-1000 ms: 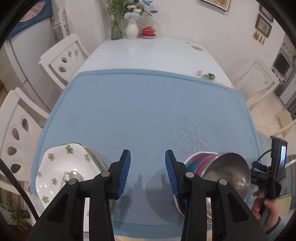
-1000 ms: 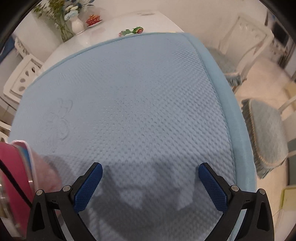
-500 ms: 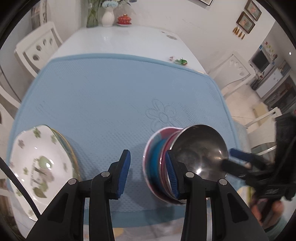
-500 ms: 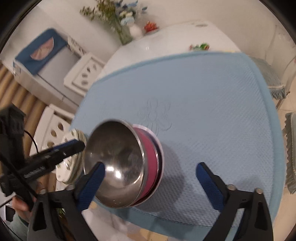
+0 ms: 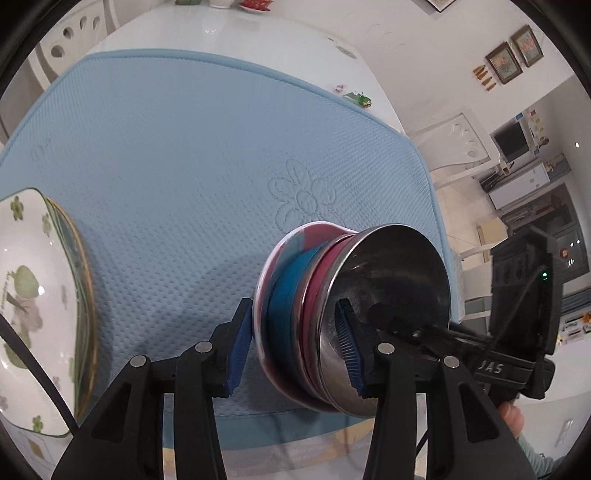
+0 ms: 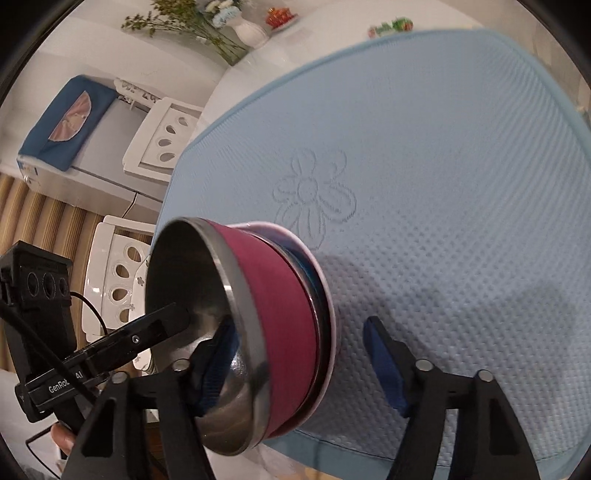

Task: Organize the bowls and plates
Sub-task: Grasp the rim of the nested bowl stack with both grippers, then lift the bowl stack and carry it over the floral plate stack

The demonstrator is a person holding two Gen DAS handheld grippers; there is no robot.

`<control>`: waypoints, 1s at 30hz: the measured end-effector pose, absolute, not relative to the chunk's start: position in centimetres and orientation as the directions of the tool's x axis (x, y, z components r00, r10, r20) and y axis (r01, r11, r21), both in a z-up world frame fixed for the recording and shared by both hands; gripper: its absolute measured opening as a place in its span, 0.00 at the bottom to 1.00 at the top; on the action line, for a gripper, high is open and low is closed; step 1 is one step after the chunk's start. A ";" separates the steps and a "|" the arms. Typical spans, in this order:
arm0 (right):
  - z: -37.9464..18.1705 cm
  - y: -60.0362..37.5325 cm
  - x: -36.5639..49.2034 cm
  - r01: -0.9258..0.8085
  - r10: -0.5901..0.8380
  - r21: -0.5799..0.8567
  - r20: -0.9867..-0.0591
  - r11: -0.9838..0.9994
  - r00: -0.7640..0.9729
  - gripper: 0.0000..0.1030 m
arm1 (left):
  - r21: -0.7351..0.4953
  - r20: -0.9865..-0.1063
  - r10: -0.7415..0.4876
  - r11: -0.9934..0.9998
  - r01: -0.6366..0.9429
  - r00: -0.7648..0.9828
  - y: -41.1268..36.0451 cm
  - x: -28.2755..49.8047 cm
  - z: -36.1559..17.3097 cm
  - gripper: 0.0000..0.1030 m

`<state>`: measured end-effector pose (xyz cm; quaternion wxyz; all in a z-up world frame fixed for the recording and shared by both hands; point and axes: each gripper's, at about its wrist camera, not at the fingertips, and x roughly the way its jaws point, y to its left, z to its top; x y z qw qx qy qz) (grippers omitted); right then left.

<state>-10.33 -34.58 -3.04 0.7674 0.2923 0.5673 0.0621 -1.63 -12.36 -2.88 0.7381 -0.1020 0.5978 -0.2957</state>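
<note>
A stack of nested bowls (image 5: 295, 317) sits near the front edge of the blue mat (image 5: 192, 155): a steel bowl (image 5: 391, 295) on top, then red, blue and a pale pink one at the bottom. My left gripper (image 5: 295, 350) straddles the stack's wall, one finger inside the steel bowl, one outside; I cannot tell if it pinches. My right gripper (image 6: 299, 365) straddles the same stack (image 6: 280, 332) from the other side, jaws wide apart. A white floral plate stack (image 5: 33, 295) lies at the left.
White chairs (image 6: 162, 136) stand beside the table. A vase (image 6: 247, 29), a red dish (image 6: 280, 16) and small items (image 5: 358, 98) are at the table's far end. The mat's front edge (image 5: 258, 421) is just below the bowls.
Both grippers have moved in onto the bowl stack from opposite sides. The left gripper now has one finger inside the steel bowl; the right gripper's jaws now span the stack.
</note>
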 end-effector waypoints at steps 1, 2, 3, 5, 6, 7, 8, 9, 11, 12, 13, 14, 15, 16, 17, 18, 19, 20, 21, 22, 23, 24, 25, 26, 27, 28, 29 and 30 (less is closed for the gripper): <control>-3.4 -34.6 -10.3 0.241 0.435 0.526 -0.832 0.815 0.345 0.63 | -0.506 -0.823 -0.558 0.804 0.312 0.104 -12.4 -1.6 -3.1 0.41; -3.5 -34.5 -10.4 0.243 0.441 0.532 -0.829 0.811 0.344 0.61 | -0.510 -0.822 -0.560 0.803 0.309 0.099 -12.5 -1.6 -3.3 0.41; -3.8 -34.4 -10.3 0.245 0.451 0.541 -0.825 0.805 0.340 0.60 | -0.515 -0.821 -0.563 0.802 0.303 0.092 -12.5 -1.5 -3.4 0.41; -4.2 -34.1 -10.1 0.247 0.457 0.544 -0.825 0.802 0.334 0.56 | -0.524 -0.819 -0.568 0.798 0.297 0.082 -12.6 -1.5 -3.7 0.41; -4.5 -34.0 -10.0 0.245 0.463 0.549 -0.822 0.799 0.330 0.56 | -0.525 -0.819 -0.568 0.798 0.295 0.080 -12.7 -1.6 -3.9 0.41; -4.6 -33.8 -9.9 0.244 0.472 0.557 -0.817 0.794 0.331 0.55 | -0.526 -0.819 -0.569 0.798 0.295 0.078 -12.6 -1.6 -3.9 0.39; -4.7 -33.8 -10.0 0.247 0.471 0.558 -0.816 0.792 0.334 0.55 | -0.525 -0.819 -0.568 0.798 0.296 0.080 -12.6 -1.6 -4.0 0.38; -4.8 -33.9 -10.0 0.248 0.471 0.560 -0.815 0.791 0.337 0.55 | -0.522 -0.819 -0.567 0.799 0.298 0.084 -12.6 -1.7 -3.9 0.38; -4.9 -34.2 -10.2 0.257 0.481 0.573 -0.806 0.778 0.344 0.55 | -0.501 -0.827 -0.554 0.805 0.318 0.098 -12.7 -1.9 -3.9 0.33; -5.0 -34.6 -10.4 0.264 0.487 0.583 -0.800 0.768 0.349 0.55 | -0.498 -0.828 -0.552 0.805 0.321 0.101 -12.7 -1.8 -4.0 0.30; -5.2 -34.8 -10.5 0.273 0.492 0.592 -0.794 0.758 0.356 0.54 | -0.501 -0.826 -0.554 0.805 0.319 0.101 -12.7 -1.8 -4.0 0.30; -5.2 -35.0 -10.7 0.275 0.492 0.593 -0.794 0.757 0.358 0.54 | -0.505 -0.824 -0.558 0.803 0.315 0.101 -12.6 -1.7 -4.1 0.30; -5.1 -35.0 -10.9 0.273 0.487 0.589 -0.796 0.761 0.358 0.54 | -0.507 -0.823 -0.559 0.803 0.314 0.101 -12.6 -1.7 -4.2 0.30; -4.9 -34.9 -10.9 0.269 0.477 0.577 -0.803 0.771 0.357 0.54 | -0.506 -0.823 -0.559 0.803 0.314 0.103 -12.5 -1.7 -4.2 0.30; -4.8 -34.6 -10.8 0.265 0.466 0.565 -0.810 0.781 0.355 0.54 | -0.501 -0.825 -0.555 0.805 0.318 0.107 -12.6 -1.7 -4.2 0.30; -4.6 -34.4 -10.8 0.261 0.450 0.548 -0.820 0.794 0.353 0.55 | -0.492 -0.828 -0.550 0.808 0.324 0.112 -12.6 -1.8 -4.2 0.30; -4.4 -34.0 -10.6 0.258 0.436 0.534 -0.829 0.805 0.351 0.55 | -0.480 -0.833 -0.541 0.811 0.333 0.117 -12.7 -2.0 -4.1 0.30; -4.3 -33.8 -10.5 0.255 0.423 0.519 -0.836 0.816 0.348 0.55 | -0.476 -0.834 -0.539 0.812 0.337 0.121 -12.8 -2.0 -4.0 0.30; -4.2 -33.6 -10.5 0.251 0.410 0.504 -0.844 0.826 0.345 0.55 | -0.476 -0.834 -0.539 0.813 0.335 0.121 -12.9 -2.0 -4.0 0.30; -4.0 -33.5 -10.4 0.248 0.397 0.489 -0.852 0.836 0.341 0.55 | -0.479 -0.833 -0.540 0.813 0.333 0.121 -12.8 -1.9 -3.9 0.30; -3.9 -33.3 -10.3 0.247 0.387 0.477 -0.858 0.843 0.337 0.55 | -0.480 -0.832 -0.541 0.813 0.330 0.122 -12.8 -2.0 -3.8 0.30; -3.7 -33.1 -10.2 0.247 0.377 0.467 -0.864 0.849 0.334 0.55 | -0.481 -0.830 -0.543 0.813 0.329 0.128 -12.7 -2.0 -3.6 0.30; -3.4 -33.0 -10.1 0.247 0.370 0.460 -0.867 0.853 0.335 0.55 | -0.479 -0.828 -0.544 0.813 0.330 0.137 -12.6 -2.1 -3.4 0.30; -3.3 -32.8 -10.0 0.245 0.364 0.454 -0.869 0.857 0.336 0.55 | -0.478 -0.826 -0.544 0.814 0.330 0.144 -12.6 -2.1 -3.2 0.30; -2.9 -32.6 -9.8 0.240 0.354 0.443 -0.872 0.864 0.337 0.55 | -0.481 -0.824 -0.547 0.813 0.327 0.149 -12.5 -2.1 -3.0 0.30; -2.6 -32.5 -9.7 0.238 0.348 0.437 -0.875 0.867 0.337 0.55 | -0.484 -0.821 -0.550 0.813 0.324 0.152 -12.4 -2.1 -2.8 0.30; -2.4 -32.3 -9.6 0.236 0.343 0.431 -0.877 0.871 0.336 0.55 | -0.487 -0.820 -0.552 0.813 0.320 0.155 -12.3 -2.0 -2.6 0.30; -1.9 -32.1 -9.3 0.237 0.339 0.425 -0.880 0.873 0.332 0.55 | -0.488 -0.817 -0.553 0.812 0.319 0.160 -12.1 -1.9 -2.4 0.30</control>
